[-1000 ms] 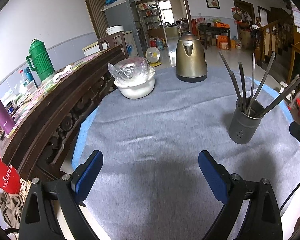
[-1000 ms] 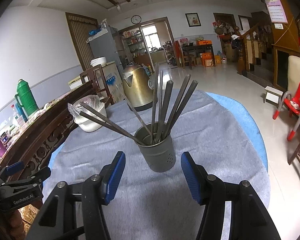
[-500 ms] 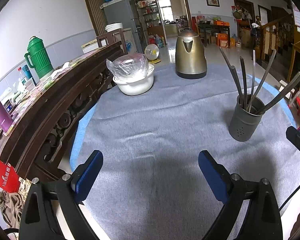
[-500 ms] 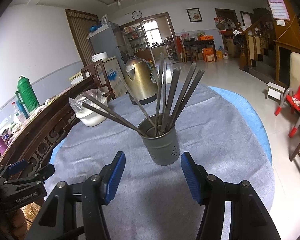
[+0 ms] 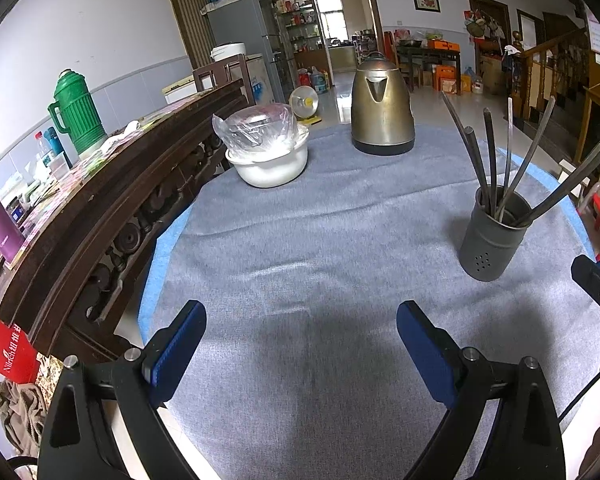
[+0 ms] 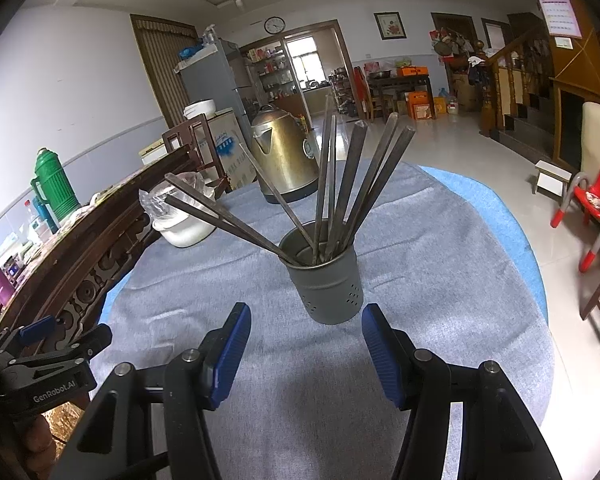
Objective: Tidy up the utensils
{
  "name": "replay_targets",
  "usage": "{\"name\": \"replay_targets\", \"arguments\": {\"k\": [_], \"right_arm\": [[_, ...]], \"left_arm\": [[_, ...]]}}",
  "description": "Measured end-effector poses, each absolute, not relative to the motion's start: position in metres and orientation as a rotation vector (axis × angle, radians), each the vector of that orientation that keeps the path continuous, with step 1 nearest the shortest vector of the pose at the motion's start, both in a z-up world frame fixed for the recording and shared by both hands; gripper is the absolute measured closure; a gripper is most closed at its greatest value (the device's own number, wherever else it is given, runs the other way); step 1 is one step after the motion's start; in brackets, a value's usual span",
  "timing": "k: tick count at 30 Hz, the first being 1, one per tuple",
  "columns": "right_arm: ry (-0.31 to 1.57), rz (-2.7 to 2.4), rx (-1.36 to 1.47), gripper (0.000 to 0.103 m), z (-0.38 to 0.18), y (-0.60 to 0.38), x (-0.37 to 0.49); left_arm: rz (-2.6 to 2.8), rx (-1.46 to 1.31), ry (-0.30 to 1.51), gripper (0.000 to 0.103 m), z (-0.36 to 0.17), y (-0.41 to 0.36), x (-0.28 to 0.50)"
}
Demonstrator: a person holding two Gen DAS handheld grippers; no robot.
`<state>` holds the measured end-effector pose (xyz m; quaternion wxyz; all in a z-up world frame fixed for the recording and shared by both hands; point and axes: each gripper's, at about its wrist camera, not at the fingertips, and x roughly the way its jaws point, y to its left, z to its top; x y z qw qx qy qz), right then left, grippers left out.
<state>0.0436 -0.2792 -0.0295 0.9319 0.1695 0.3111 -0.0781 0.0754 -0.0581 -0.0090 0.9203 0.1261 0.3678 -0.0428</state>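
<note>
While your right gripper [image 6: 306, 344] and left gripper [image 5: 298, 344] gaped empty, the grey perforated metal utensil holder [image 6: 324, 280] held dark slender metal chopsticks [image 6: 352, 184].

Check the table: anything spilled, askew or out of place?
Nothing stands out. The chopsticks stand splayed in the upright grey holder; the kettle and the plastic-covered white bowl sit upright on the cloth.
</note>
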Motion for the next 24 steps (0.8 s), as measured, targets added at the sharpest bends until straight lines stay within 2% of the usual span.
{"name": "replay_targets", "arguments": {"k": [24], "right_arm": [[0.637, -0.163, 0.335, 0.040, -0.0276, -0.2713, 0.0426]], "left_arm": [[-0.099, 0.232, 0.749, 0.007, -0.0074, -0.0503, 0.0705]]}}
